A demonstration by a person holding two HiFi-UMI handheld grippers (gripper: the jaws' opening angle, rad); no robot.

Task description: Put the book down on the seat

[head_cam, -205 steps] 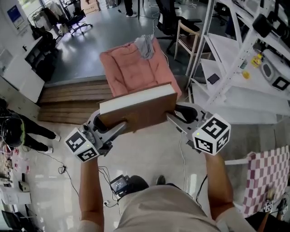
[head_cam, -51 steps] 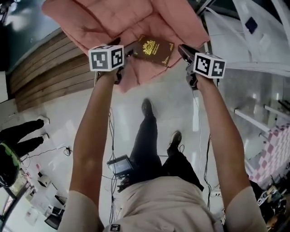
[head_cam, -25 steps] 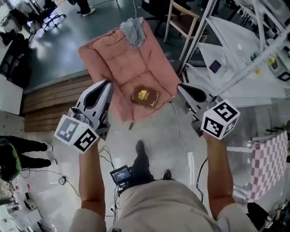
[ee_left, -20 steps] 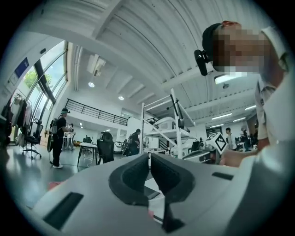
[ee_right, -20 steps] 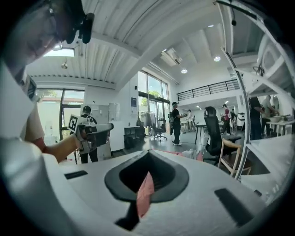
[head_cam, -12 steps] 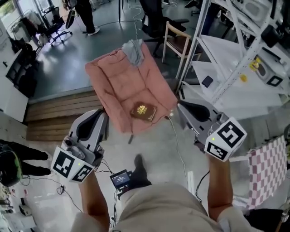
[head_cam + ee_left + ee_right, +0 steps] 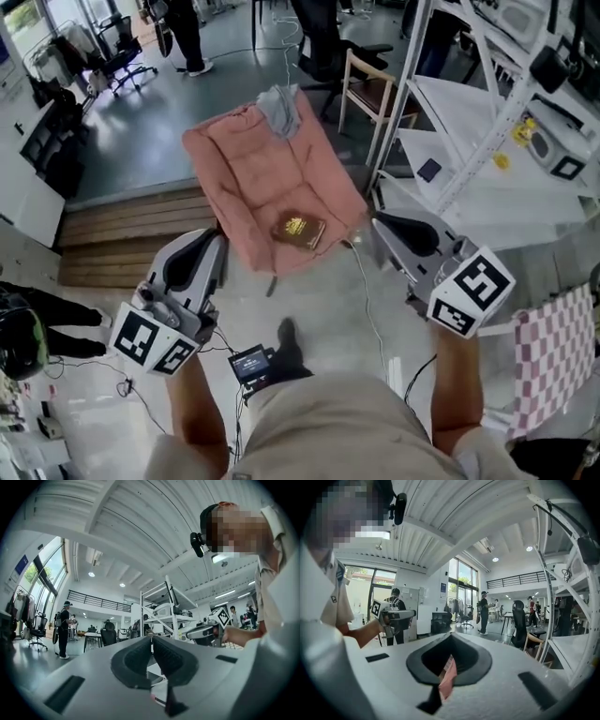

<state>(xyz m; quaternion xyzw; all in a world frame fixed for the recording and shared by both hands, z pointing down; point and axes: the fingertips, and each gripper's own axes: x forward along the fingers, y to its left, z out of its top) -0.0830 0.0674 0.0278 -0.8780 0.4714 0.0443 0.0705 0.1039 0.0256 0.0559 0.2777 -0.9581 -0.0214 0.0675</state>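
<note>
The brown book (image 7: 298,229) with a gold emblem lies flat on the front of the pink cushioned chair's seat (image 7: 258,173). Nothing touches it. My left gripper (image 7: 216,246) hovers to the book's left, short of the seat's front edge, jaws shut and empty. My right gripper (image 7: 379,228) hovers to the book's right, also shut and empty. In the left gripper view the shut jaws (image 7: 152,641) point level into the room, with the right gripper (image 7: 206,632) across from them. In the right gripper view a strip of the pink chair (image 7: 447,677) shows below the shut jaws.
A grey cloth (image 7: 281,108) hangs over the chair's back. A white shelving rack (image 7: 469,141) stands at the right, a wooden chair (image 7: 370,89) behind it. A wooden step (image 7: 131,234) lies at the left. A small device with cables (image 7: 251,364) sits on the floor by my shoe (image 7: 289,337).
Both grippers have drawn back from the chair toward me and risen a little. The book has stayed on the seat where it lay.
</note>
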